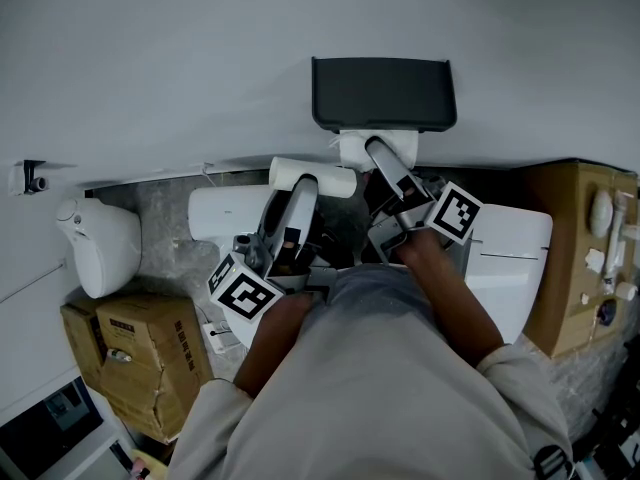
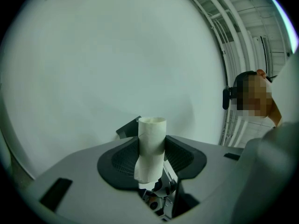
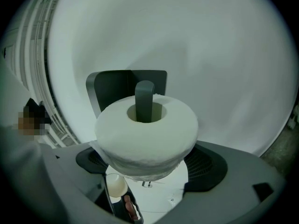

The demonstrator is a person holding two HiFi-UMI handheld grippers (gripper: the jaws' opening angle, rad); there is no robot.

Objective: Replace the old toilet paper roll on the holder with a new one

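Observation:
On the wall hangs a dark holder (image 1: 383, 93); its backplate (image 3: 112, 90) and upturned arm (image 3: 145, 101) show in the right gripper view. The arm passes through the core of the new white toilet paper roll (image 3: 147, 134). My right gripper (image 3: 147, 161) is shut on that roll, just under the holder (image 1: 385, 160). The old roll (image 2: 152, 146), a thin white tube with a scrap of paper on it, stands upright between the pads of my left gripper (image 2: 152, 158), which is shut on it. In the head view that tube (image 1: 312, 177) lies level, left of the holder.
A white toilet (image 1: 100, 243) and a cardboard box (image 1: 140, 358) stand at the lower left. A white cistern (image 1: 515, 253) and a brown cabinet with small items (image 1: 580, 253) are on the right. The wall behind is bare white.

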